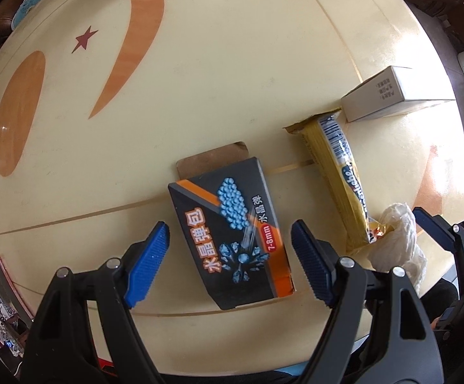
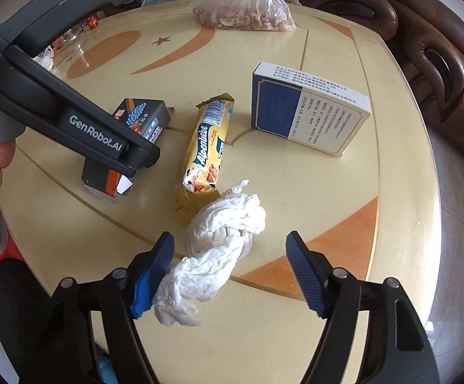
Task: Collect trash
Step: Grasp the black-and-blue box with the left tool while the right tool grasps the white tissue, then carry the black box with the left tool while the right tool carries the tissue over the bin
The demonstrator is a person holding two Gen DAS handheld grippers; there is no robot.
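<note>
nothing picked up yet: dark box [image 1: 232,240] between wide, not-touching left jaws, crumpled tissue [image 2: 222,243] between right jaws with only one pad touching, candy wrapper [image 2: 204,147] and white-blue box [image 2: 308,112] lying on the worktop [image 2: 360,224].

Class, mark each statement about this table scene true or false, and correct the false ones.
1. The black box lies between the left gripper's fingers. True.
2. The crumpled tissue lies on top of the white and blue box. False: they are apart; the tissue is near the yellow wrapper's end.
3. The black box's end flap is open. True.
4. The right gripper is clamped on the yellow wrapper. False: it is open around the tissue.
</note>
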